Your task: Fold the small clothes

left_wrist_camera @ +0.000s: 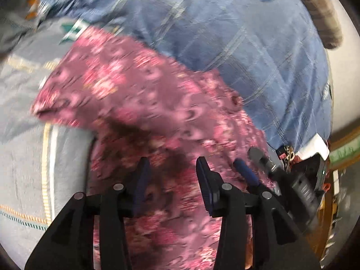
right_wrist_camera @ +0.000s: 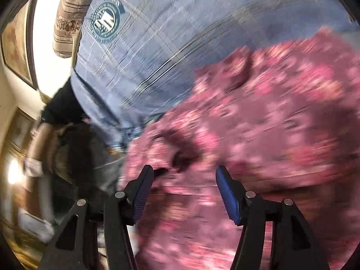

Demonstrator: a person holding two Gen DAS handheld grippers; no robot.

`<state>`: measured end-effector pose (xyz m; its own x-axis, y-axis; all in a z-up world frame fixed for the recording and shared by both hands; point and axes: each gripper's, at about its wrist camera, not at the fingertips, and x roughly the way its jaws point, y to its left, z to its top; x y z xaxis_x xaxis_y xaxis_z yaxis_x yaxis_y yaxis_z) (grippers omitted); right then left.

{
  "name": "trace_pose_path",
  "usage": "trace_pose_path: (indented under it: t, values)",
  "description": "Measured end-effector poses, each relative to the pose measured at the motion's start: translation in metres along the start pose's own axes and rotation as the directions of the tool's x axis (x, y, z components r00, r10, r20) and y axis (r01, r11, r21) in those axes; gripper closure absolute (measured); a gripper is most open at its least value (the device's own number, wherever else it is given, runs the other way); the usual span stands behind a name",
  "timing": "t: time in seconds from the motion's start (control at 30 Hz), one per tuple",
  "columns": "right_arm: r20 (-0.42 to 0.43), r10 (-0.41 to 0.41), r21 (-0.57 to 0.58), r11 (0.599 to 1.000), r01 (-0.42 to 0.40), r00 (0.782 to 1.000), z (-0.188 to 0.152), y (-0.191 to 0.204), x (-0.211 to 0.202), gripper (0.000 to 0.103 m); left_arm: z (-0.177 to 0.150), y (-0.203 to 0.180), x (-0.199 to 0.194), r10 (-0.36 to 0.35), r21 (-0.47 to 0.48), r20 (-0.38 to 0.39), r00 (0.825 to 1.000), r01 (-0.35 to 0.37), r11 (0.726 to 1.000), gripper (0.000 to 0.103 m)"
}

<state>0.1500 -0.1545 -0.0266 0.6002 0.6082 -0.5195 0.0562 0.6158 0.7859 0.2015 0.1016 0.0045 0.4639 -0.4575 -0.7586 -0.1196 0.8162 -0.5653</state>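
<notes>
While both views smear with motion blur, I read these lines:

Left tongs: my left gripper (left_wrist_camera: 172, 165) stands with its jaws wide apart, nothing between the blue pads; the pink floral garment (left_wrist_camera: 144, 103) lies under and ahead of them.

Right tongs: my right gripper (right_wrist_camera: 184, 173) is spread wide too, holding nothing; the pink floral garment (right_wrist_camera: 258, 123) fills the space ahead and to the right of it.

Edges: the garment's far edge runs ahead of my left tongs against the blue plaid sheet (left_wrist_camera: 236, 29); a pointed corner sticks out to their left over the grey cloth (left_wrist_camera: 20, 121).

Open room: bare blue plaid sheet (right_wrist_camera: 157, 33) lies beyond my right tongs.

Neighbour: the right gripper (left_wrist_camera: 247, 173) shows just right of my left tongs, over the same garment.

Contact: blur hides whether any pad touches cloth.
</notes>
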Motion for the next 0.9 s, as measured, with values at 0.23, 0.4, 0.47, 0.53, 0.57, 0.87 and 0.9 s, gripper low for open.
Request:
trace_pose_path:
  t: [0.23, 0.4, 0.47, 0.53, 0.57, 0.87, 0.9]
  values:
    - [-0.048, 0.122, 0.211, 0.971, -0.109, 0.991, 0.007, 0.006, 0.055, 0.039, -0.008, 0.026, 0.012, -0.045, -0.069, -0.024, 0.999, 0.043, 0.997, 0.063]
    - [-0.036, 0.079, 0.201, 0.977, -0.071, 0.996, 0.013, 0.012, 0.068, 0.049, -0.009, 0.026, 0.013, -0.065, -0.074, -0.025, 0.998, 0.063, 0.995, 0.063]
    - [-0.024, 0.101, 0.238, 0.967, -0.093, 0.995, 0.017, 0.008, 0.067, 0.053, -0.009, 0.028, 0.011, -0.068, -0.072, -0.025, 0.997, 0.066, 0.995, 0.063]
    - [-0.028, 0.133, 0.289, 0.950, -0.119, 0.991, 0.019, 0.002, 0.065, 0.051, -0.011, 0.029, 0.009, -0.068, -0.072, -0.025, 0.997, 0.066, 0.995, 0.063]
    - [-0.050, 0.153, 0.333, 0.934, -0.127, 0.987, 0.017, -0.001, 0.064, 0.051, -0.011, 0.029, 0.008, -0.070, -0.077, -0.025, 0.997, 0.068, 0.995, 0.063]
    - [-0.066, 0.229, 0.332, 0.923, -0.195, 0.971, 0.010, 0.014, 0.044, 0.037, -0.011, 0.034, 0.009, -0.081, -0.110, -0.022, 0.996, 0.079, 0.991, 0.063]
    - [-0.070, 0.210, 0.330, 0.927, -0.176, 0.975, 0.014, 0.015, 0.051, 0.037, -0.012, 0.034, 0.009, -0.078, -0.106, -0.021, 0.997, 0.076, 0.992, 0.063]
